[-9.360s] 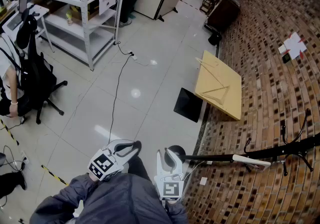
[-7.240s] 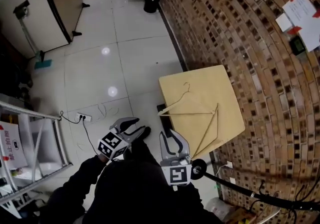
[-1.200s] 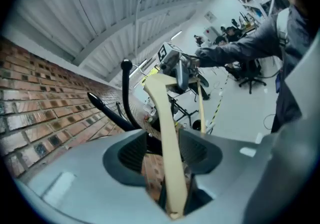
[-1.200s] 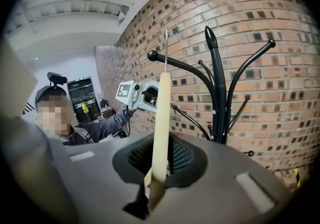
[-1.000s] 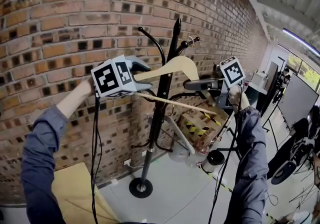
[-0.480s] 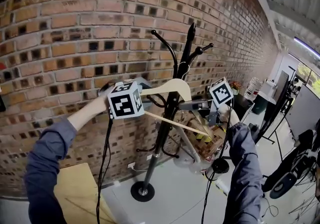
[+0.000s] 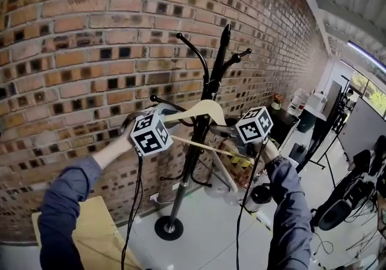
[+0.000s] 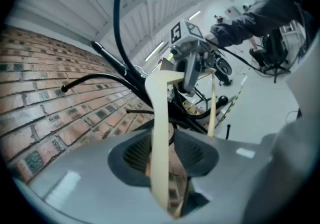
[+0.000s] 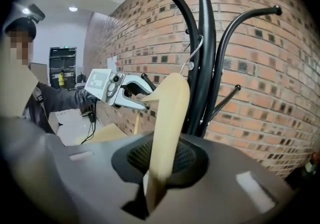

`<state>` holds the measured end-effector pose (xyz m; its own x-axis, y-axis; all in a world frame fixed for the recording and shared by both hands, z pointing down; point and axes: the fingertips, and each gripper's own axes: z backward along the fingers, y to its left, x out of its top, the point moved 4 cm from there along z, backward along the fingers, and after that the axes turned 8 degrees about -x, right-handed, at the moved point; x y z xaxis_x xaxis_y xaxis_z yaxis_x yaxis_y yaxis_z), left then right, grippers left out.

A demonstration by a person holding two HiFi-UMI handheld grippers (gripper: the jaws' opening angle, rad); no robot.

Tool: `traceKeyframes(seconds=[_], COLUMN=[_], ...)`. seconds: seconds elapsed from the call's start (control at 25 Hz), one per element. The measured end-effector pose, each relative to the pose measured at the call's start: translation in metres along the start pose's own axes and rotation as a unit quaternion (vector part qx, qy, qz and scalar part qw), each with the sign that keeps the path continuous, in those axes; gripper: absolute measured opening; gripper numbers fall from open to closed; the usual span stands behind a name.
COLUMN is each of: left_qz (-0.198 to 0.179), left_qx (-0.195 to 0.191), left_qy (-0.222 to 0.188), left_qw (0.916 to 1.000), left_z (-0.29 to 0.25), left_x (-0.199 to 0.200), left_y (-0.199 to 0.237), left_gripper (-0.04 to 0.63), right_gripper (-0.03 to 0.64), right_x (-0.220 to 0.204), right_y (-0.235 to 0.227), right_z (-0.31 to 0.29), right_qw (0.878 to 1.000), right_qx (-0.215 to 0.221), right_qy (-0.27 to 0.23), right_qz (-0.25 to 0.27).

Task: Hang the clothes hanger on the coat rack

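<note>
A pale wooden clothes hanger (image 7: pixel 202 108) is held level across the black coat rack (image 7: pixel 199 142), below its top prongs. My left gripper (image 7: pixel 164 119) has the hanger's left arm (image 8: pixel 161 133) between its jaws, which are closing. My right gripper (image 7: pixel 232 132) has the other arm (image 9: pixel 170 118) between its jaws, which are opening slightly, the pads still on the wood. The metal hook (image 9: pixel 196 53) lies against the rack's pole (image 9: pixel 205 58); I cannot tell whether it rests on a prong.
A brick wall (image 7: pixel 72 34) stands right behind the rack. A wooden table (image 7: pixel 90 226) is at the lower left. A cardboard box (image 7: pixel 241 166) sits behind the rack's base (image 7: pixel 169 226). Stands and equipment (image 7: pixel 344 202) fill the right side.
Both grippers have come down with the hanger, from the level of the upper prongs to lower along the pole. The two grippers now sit closer together.
</note>
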<state>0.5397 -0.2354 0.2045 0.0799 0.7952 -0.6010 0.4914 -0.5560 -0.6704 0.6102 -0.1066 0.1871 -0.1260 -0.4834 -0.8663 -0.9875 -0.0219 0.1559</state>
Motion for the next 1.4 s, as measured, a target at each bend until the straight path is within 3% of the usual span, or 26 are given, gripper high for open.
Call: traceKeyframes(seconds=[0.24, 0.48, 0.56, 0.68, 0.8, 0.92, 1.12, 1.4], left_qz=[0.028, 0.042, 0.046, 0.053, 0.08, 0.111, 0.128, 0.195], left_qx=[-0.037, -0.037, -0.034, -0.014, 0.015, 0.033, 0.07, 0.071], left_qy=[0.006, 0.003, -0.005, -0.029, -0.068, -0.099, -0.144, -0.173], left_qw=[0.9989, 0.9984, 0.9984, 0.9981, 0.9943, 0.9883, 0.9788, 0.9628], left_z=[-0.004, -0.007, -0.004, 0.008, 0.03, 0.055, 0.093, 0.113], left_x=[-0.008, -0.021, -0.021, -0.021, -0.025, -0.033, -0.05, -0.079], left_y=[-0.008, -0.012, -0.011, -0.008, -0.009, -0.022, -0.081, -0.182], left_gripper=[0.149, 0.149, 0.149, 0.149, 0.149, 0.149, 0.135, 0.091], right_gripper=[0.107, 0.143, 0.143, 0.143, 0.129, 0.127, 0.122, 0.112], right_x=[0.003, -0.012, -0.014, -0.016, -0.026, -0.043, -0.089, -0.15], right_y=[-0.004, -0.014, -0.015, -0.003, 0.034, 0.082, 0.159, 0.231], right_z=[0.029, 0.067, 0.089, 0.121, 0.132, 0.127, 0.106, 0.076], right_qw=[0.999, 0.987, 0.976, 0.949, 0.929, 0.92, 0.906, 0.903], right_qx=[-0.039, -0.157, -0.21, -0.297, -0.346, -0.362, -0.387, -0.395], right_qy=[-0.003, -0.014, -0.052, -0.103, -0.131, -0.149, -0.168, -0.163], right_qz=[-0.022, -0.026, -0.031, -0.014, 0.017, 0.029, 0.029, -0.048])
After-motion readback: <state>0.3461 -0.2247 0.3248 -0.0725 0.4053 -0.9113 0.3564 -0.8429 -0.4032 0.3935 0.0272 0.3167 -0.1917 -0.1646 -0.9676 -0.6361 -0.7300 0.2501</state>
